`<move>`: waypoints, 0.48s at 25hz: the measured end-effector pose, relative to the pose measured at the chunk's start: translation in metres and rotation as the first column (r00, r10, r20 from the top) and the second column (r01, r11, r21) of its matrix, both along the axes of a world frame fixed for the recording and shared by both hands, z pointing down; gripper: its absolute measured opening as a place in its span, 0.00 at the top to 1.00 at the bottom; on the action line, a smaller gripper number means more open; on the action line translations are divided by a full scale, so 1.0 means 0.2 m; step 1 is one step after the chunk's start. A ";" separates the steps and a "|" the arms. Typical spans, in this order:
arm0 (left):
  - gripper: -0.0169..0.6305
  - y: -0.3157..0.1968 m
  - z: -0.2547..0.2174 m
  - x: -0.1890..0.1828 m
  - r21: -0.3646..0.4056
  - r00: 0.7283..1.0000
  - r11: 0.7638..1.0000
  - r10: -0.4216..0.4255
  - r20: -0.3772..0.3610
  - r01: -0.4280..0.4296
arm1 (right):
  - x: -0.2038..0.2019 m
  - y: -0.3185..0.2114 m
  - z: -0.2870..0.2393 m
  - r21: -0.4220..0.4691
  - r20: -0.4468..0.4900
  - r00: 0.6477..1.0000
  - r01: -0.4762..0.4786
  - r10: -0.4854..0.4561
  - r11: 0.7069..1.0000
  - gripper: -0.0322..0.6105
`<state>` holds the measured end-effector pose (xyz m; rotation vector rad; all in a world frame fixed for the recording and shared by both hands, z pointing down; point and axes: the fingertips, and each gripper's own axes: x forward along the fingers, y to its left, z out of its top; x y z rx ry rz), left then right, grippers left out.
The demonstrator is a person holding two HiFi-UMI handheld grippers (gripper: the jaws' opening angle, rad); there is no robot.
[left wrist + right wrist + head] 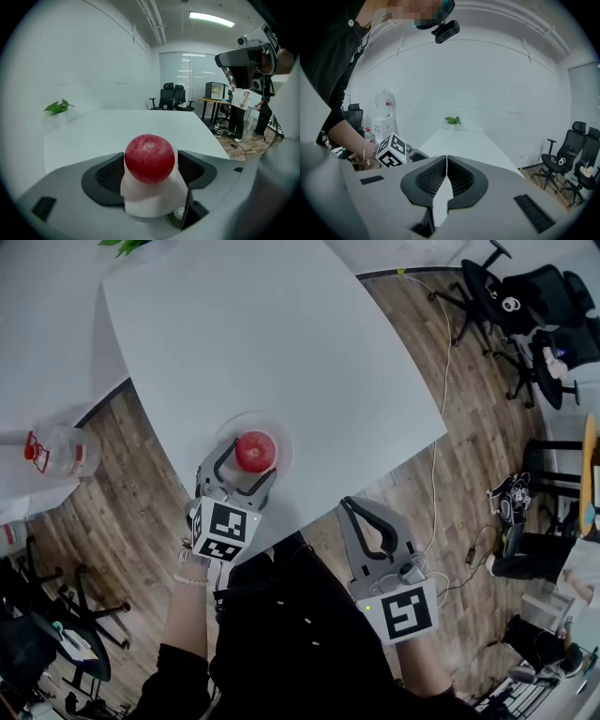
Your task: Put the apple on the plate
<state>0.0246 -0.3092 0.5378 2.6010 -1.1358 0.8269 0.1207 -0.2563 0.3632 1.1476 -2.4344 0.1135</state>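
1. Left claw (247, 465) reaches over the near corner of the counter. Its jaws stand apart, one on each side of the apple. A sliver of gap shows at the right jaw, so it does not look clamped. Right claw (446, 159) has its jaws pressed together on nothing and hangs off the counter's edge, above the floor (122, 484).
2. Counter (281, 334): white, with the plate close to its near corner.
3. Plate (279, 432): pale and round, lying under the left claw's tips.
4. Apple (255, 451): red, dimple up, resting about mid-plate between the left jaws.
5. Step in hand, as a judgement: the placing looks done and the release is under way.
6. Next move: draw the left claw straight back toward the person. The jaws should be held wide and level so that neither pad nudges the apple, which is round and could roll off the shallow plate.
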 end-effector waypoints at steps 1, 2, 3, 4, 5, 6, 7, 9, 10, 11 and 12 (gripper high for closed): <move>0.43 0.01 -0.01 0.00 0.002 1.000 1.000 -0.001 -0.004 0.001 | -0.01 0.01 0.00 0.002 0.000 1.000 0.003 -0.003 1.000 0.88; 0.43 0.01 -0.01 -0.01 0.005 1.000 1.000 -0.002 -0.007 0.002 | -0.02 0.01 0.00 0.003 0.001 1.000 0.004 -0.004 1.000 0.88; 0.43 0.01 -0.03 -0.02 0.009 1.000 1.000 -0.004 -0.010 0.004 | -0.03 0.02 0.00 0.003 0.003 1.000 0.004 -0.004 1.000 0.88; 0.43 0.02 -0.04 -0.02 0.015 1.000 1.000 -0.006 -0.013 0.007 | -0.03 0.02 0.00 0.001 0.003 1.000 0.003 -0.003 1.000 0.88; 0.43 0.02 -0.06 -0.02 0.020 1.000 1.000 -0.009 -0.017 0.009 | -0.03 0.03 0.00 -0.001 0.004 1.000 0.003 -0.003 1.000 0.88; 0.43 0.02 -0.08 -0.03 0.026 1.000 1.000 -0.011 -0.021 0.011 | -0.04 0.04 0.00 -0.001 0.004 1.000 0.003 -0.003 1.000 0.89; 0.43 0.03 -0.10 -0.03 0.031 1.000 0.999 -0.014 -0.027 0.015 | -0.04 0.04 -0.01 0.002 0.004 1.000 0.005 -0.005 1.000 0.88; 0.43 0.03 -0.14 -0.05 0.041 0.999 0.999 -0.025 -0.039 0.027 | -0.06 0.05 -0.02 0.013 0.006 1.000 0.011 -0.011 1.000 0.88; 0.43 0.03 -0.16 -0.06 0.045 0.998 0.998 -0.032 -0.046 0.034 | -0.07 0.05 -0.02 0.016 0.007 1.000 0.012 -0.013 1.000 0.88; 0.43 0.04 -0.18 -0.07 0.050 0.998 0.998 -0.036 -0.054 0.039 | -0.08 0.06 -0.03 0.020 0.008 1.000 0.014 -0.014 1.000 0.88; 0.43 0.04 -0.20 -0.08 0.056 0.997 0.998 -0.036 -0.061 0.040 | -0.09 0.07 -0.03 0.024 0.009 1.000 0.015 -0.015 1.000 0.88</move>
